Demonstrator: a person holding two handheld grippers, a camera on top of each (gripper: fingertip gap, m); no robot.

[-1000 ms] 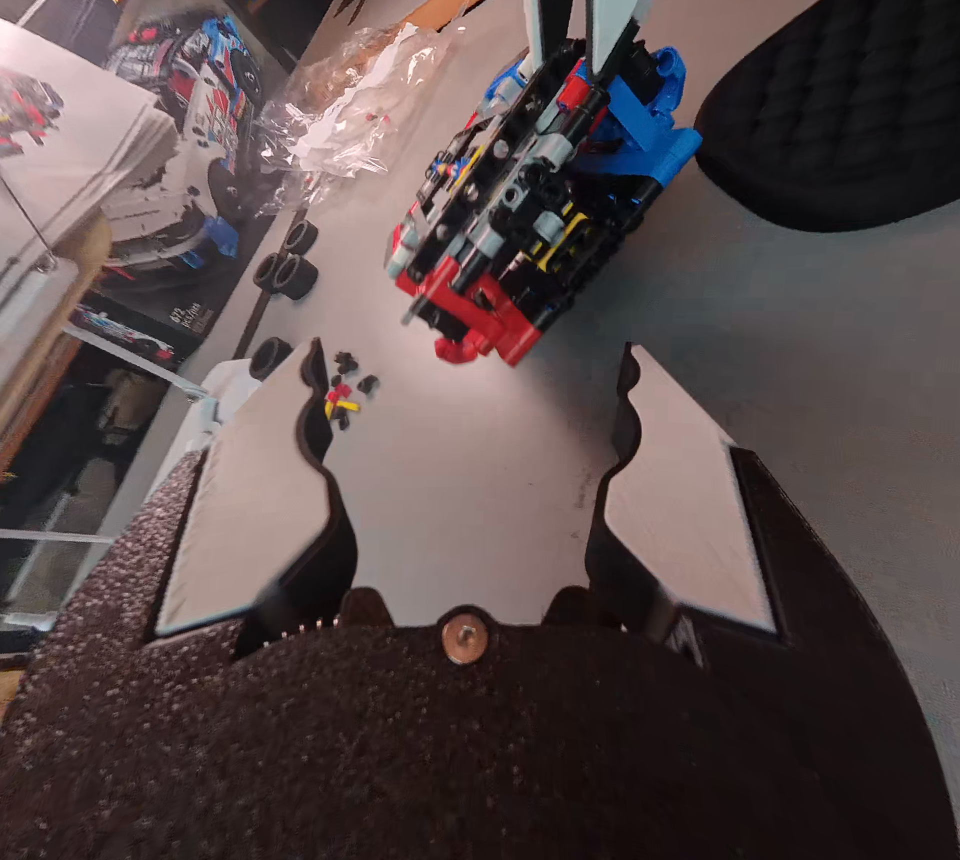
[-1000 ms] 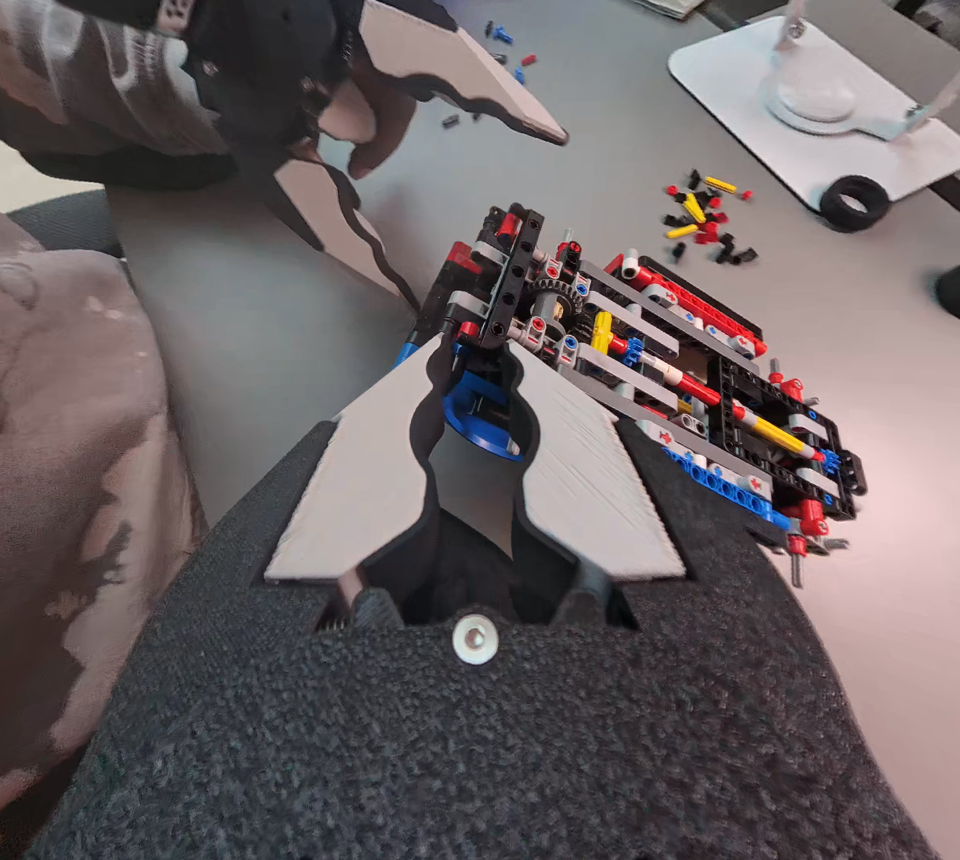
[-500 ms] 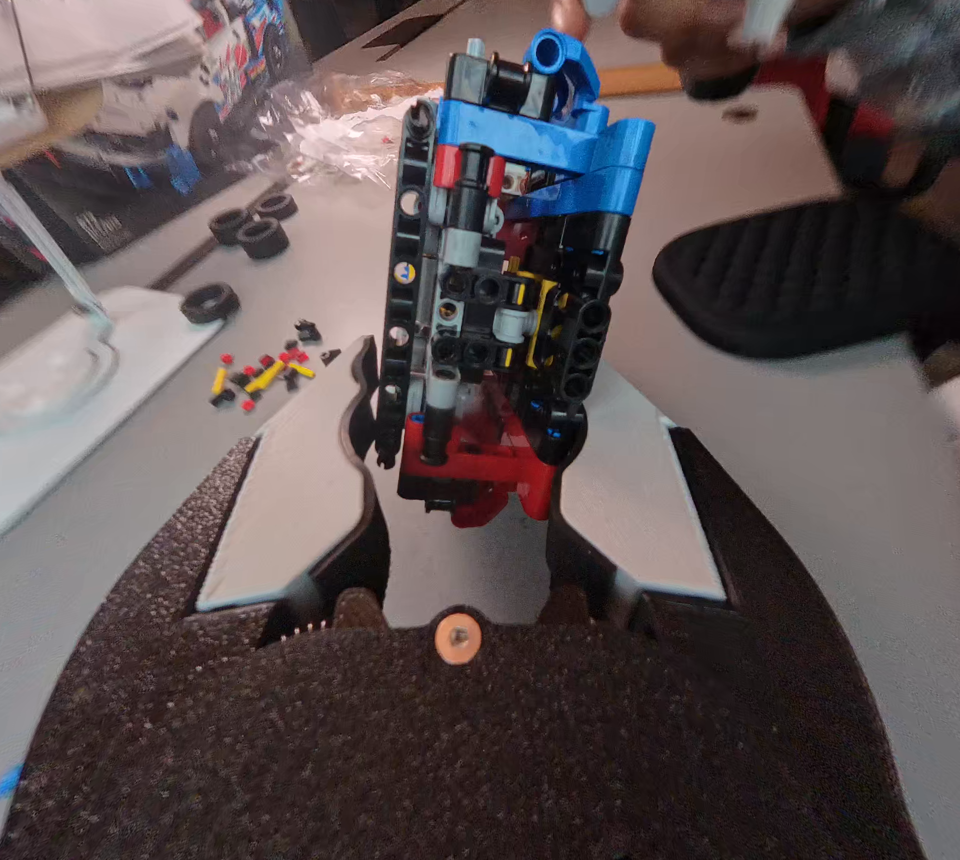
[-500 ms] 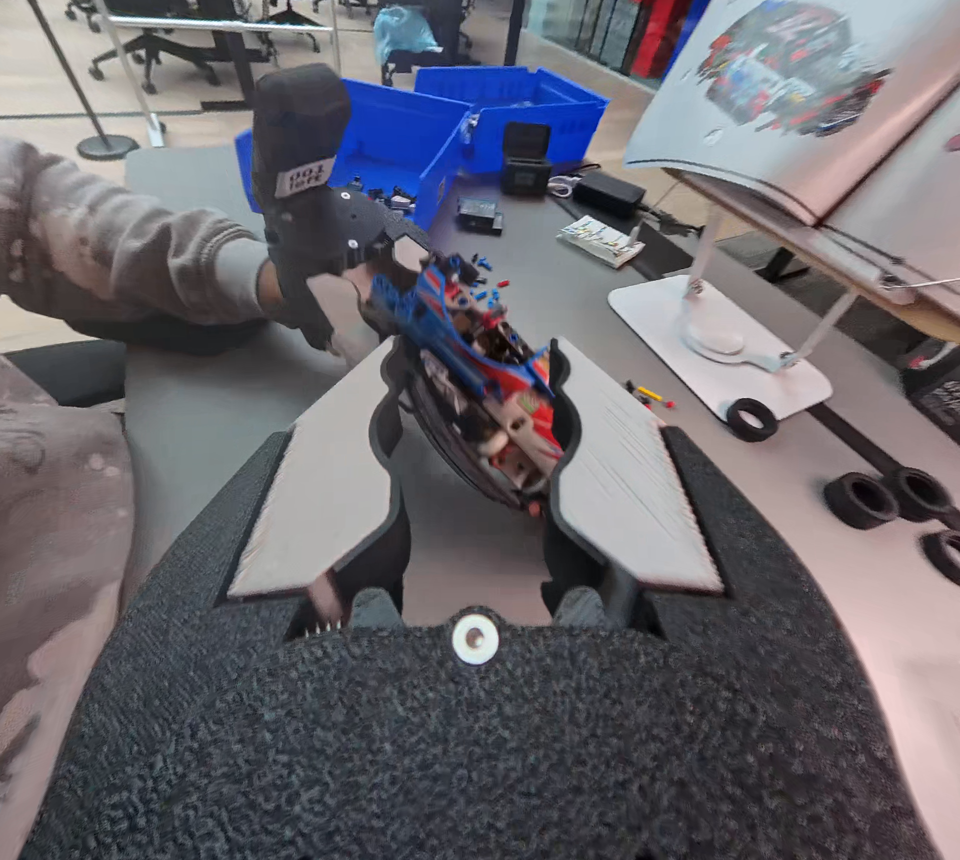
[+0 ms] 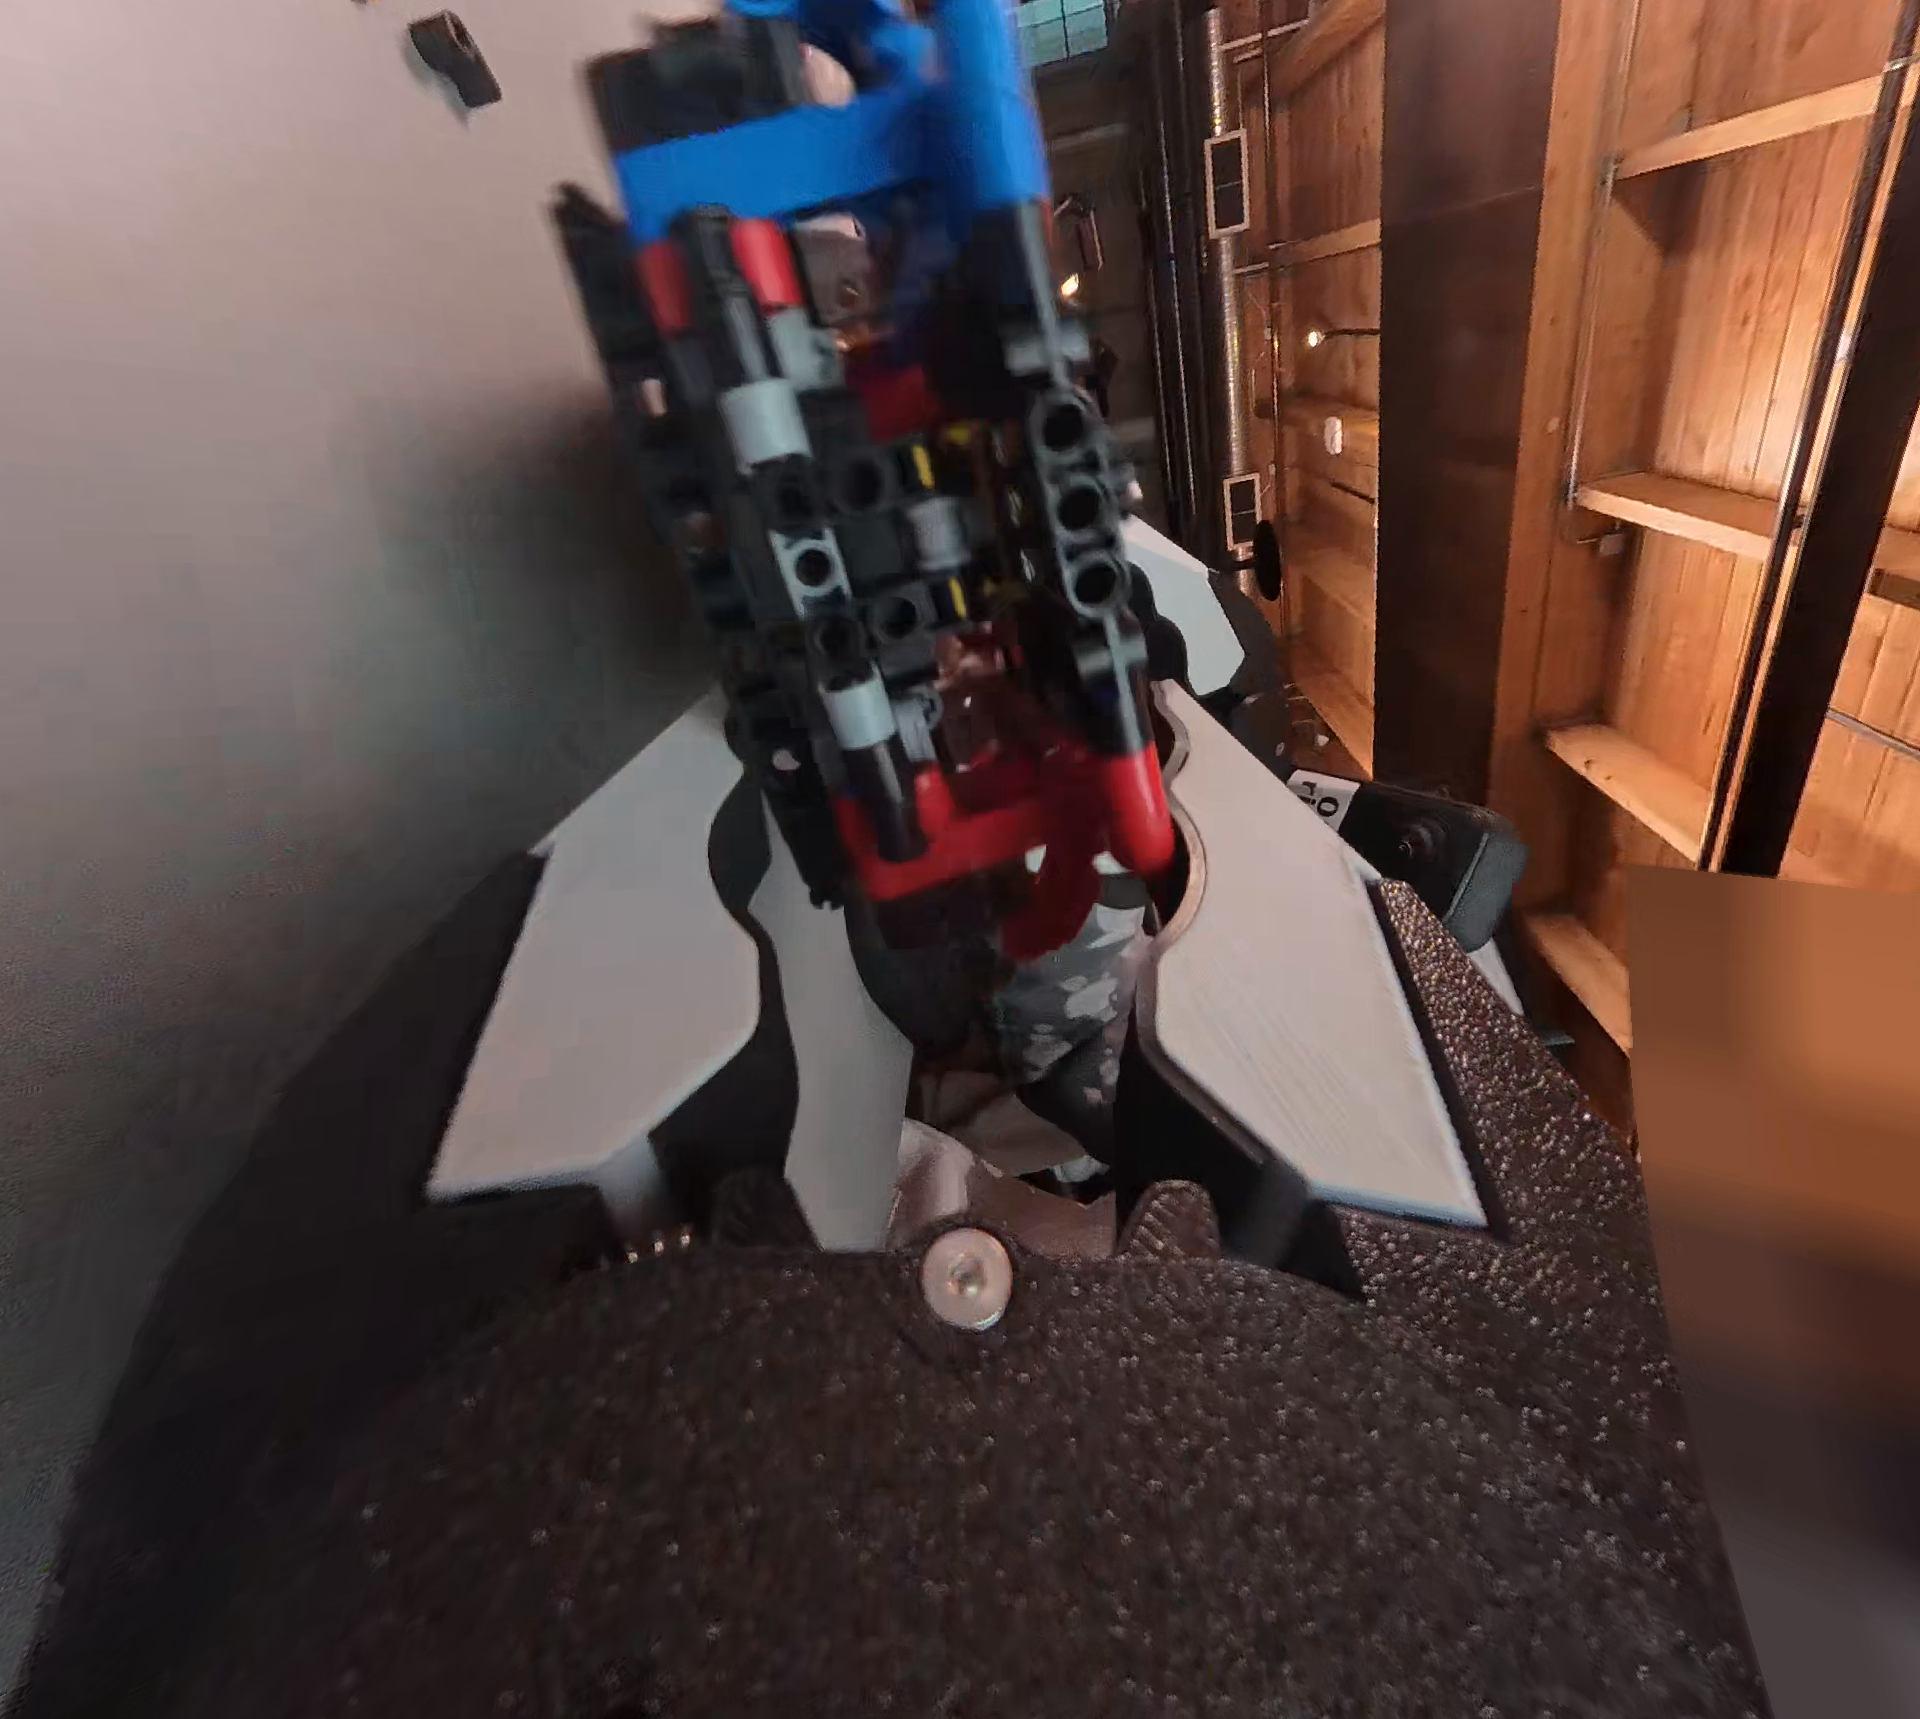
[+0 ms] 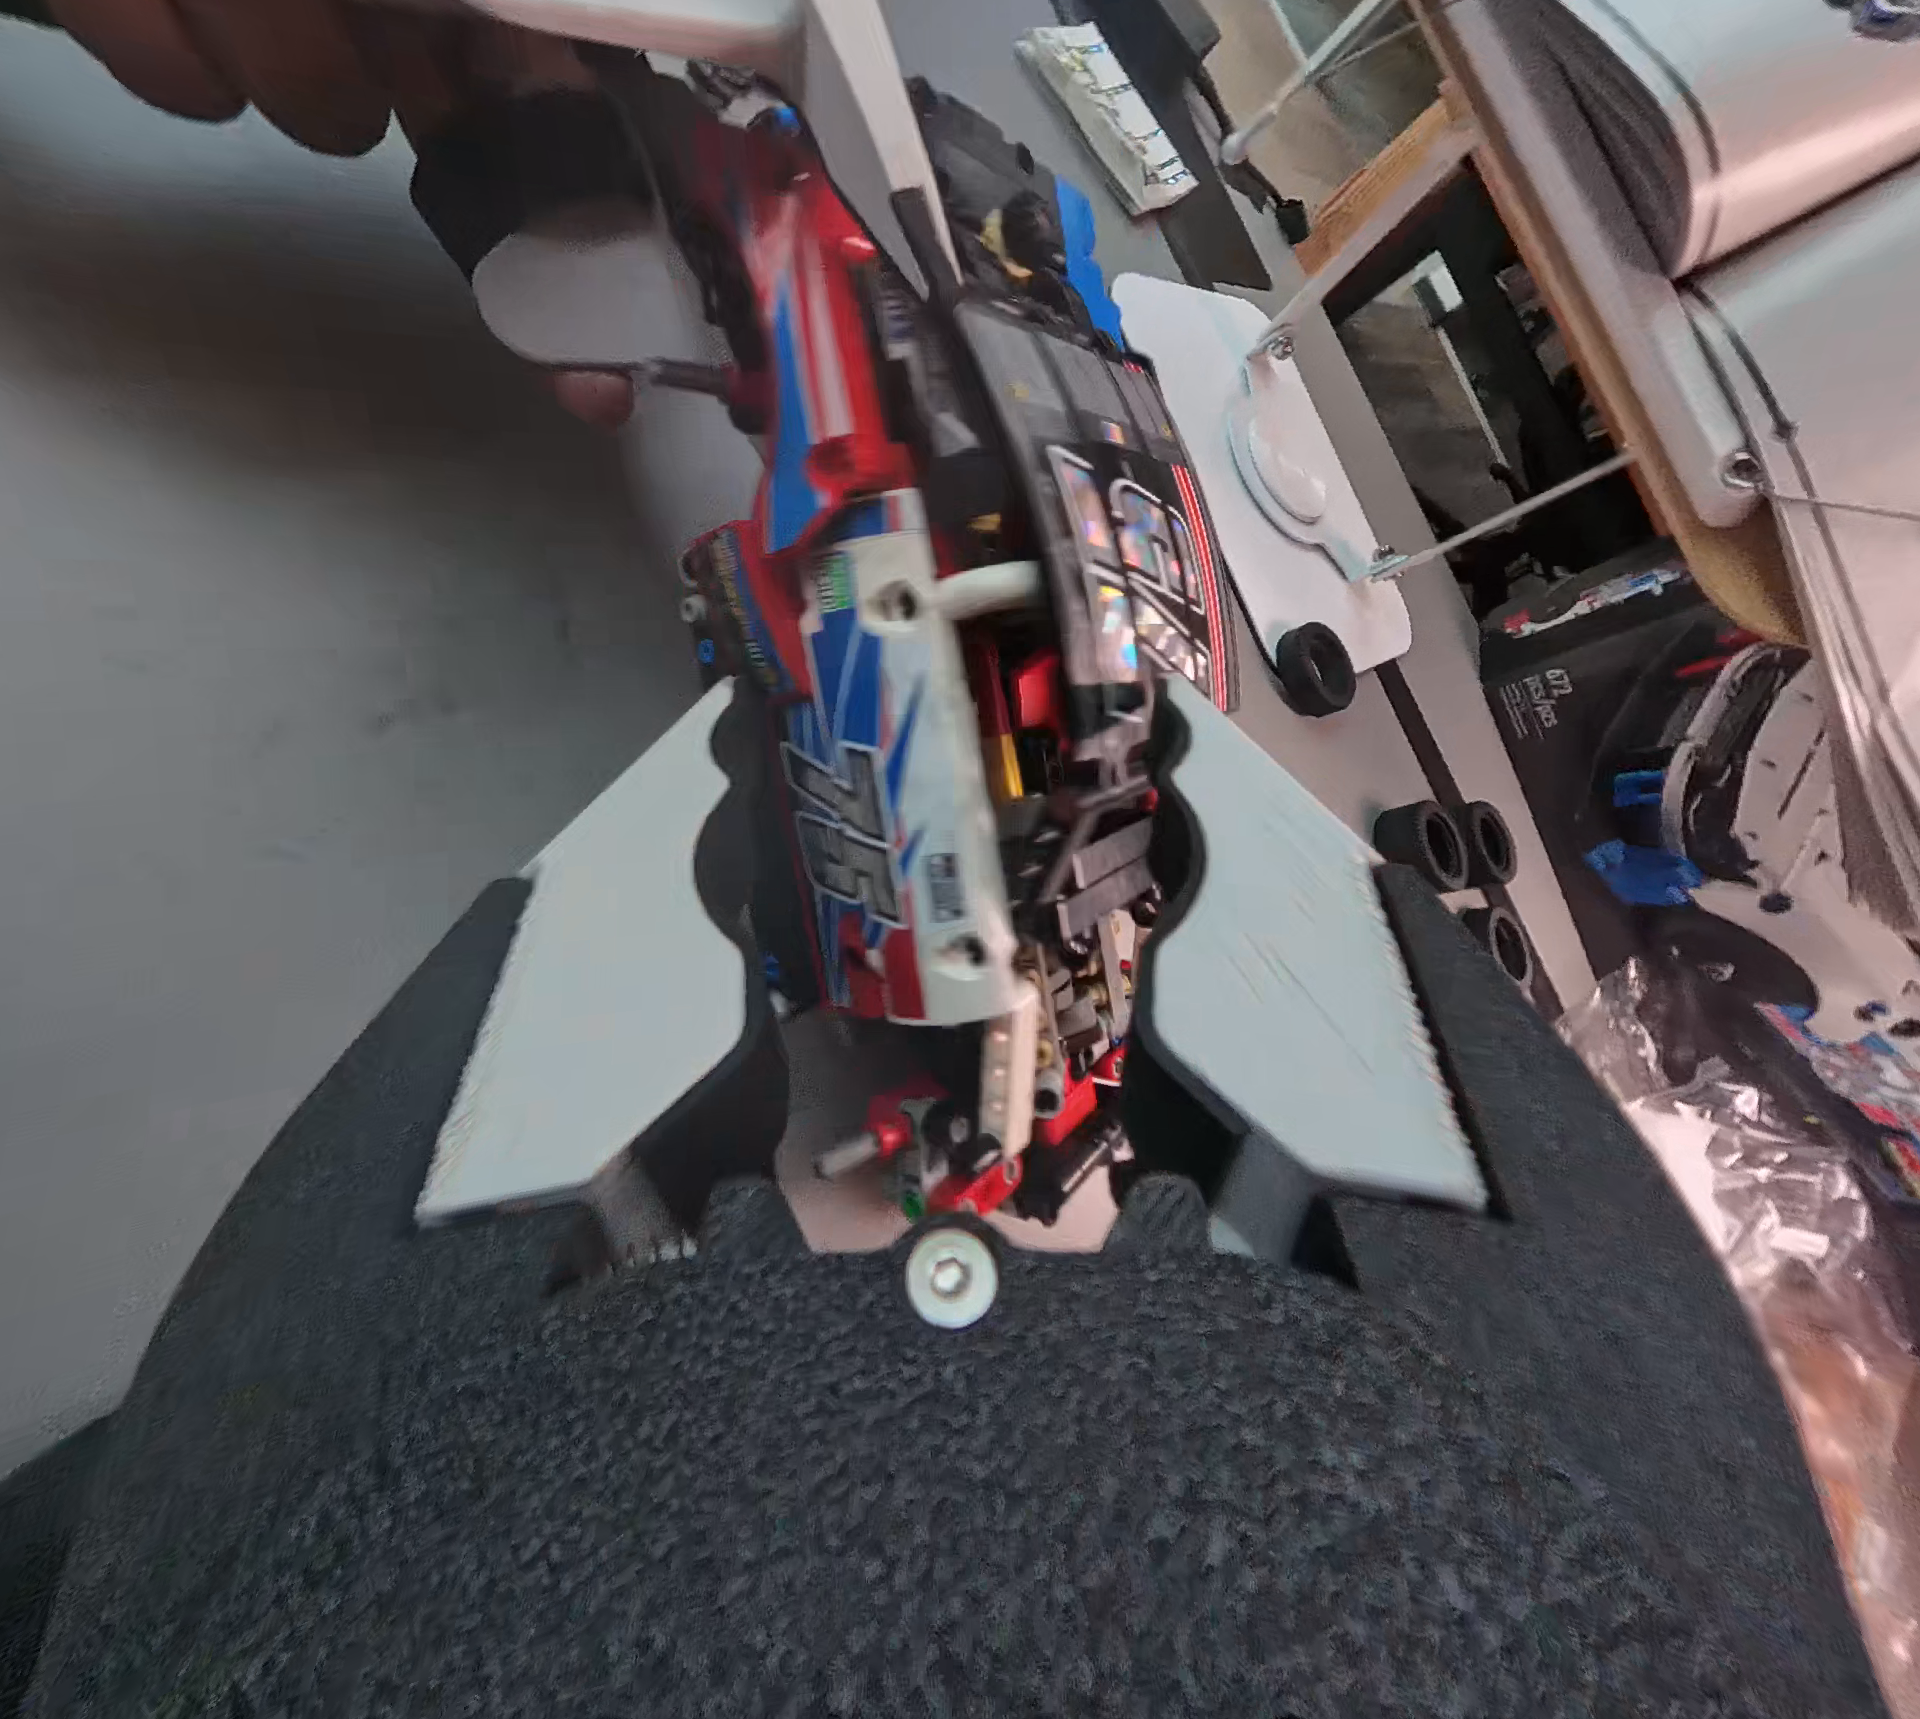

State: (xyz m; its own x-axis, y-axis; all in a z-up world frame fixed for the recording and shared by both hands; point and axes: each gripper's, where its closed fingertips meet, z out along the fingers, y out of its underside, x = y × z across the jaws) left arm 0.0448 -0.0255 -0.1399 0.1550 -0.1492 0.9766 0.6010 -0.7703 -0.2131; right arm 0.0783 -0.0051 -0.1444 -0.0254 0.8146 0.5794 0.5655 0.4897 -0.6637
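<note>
Both the left gripper (image 5: 951,786) and right gripper (image 6: 951,838) clamp the model car (image 6: 935,734), one at each end, above the table (image 6: 260,630).

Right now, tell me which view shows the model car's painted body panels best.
The right wrist view: the model car presents its red, white and blue panels there. The left wrist view shows only its bare beam underside, blurred.

The brick-built car (image 5: 883,464) is motion-blurred, its far end hidden behind itself.

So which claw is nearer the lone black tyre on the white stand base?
Right. The right claw grips the brick car just beside the tyre; the left claw grips its far end.
</note>
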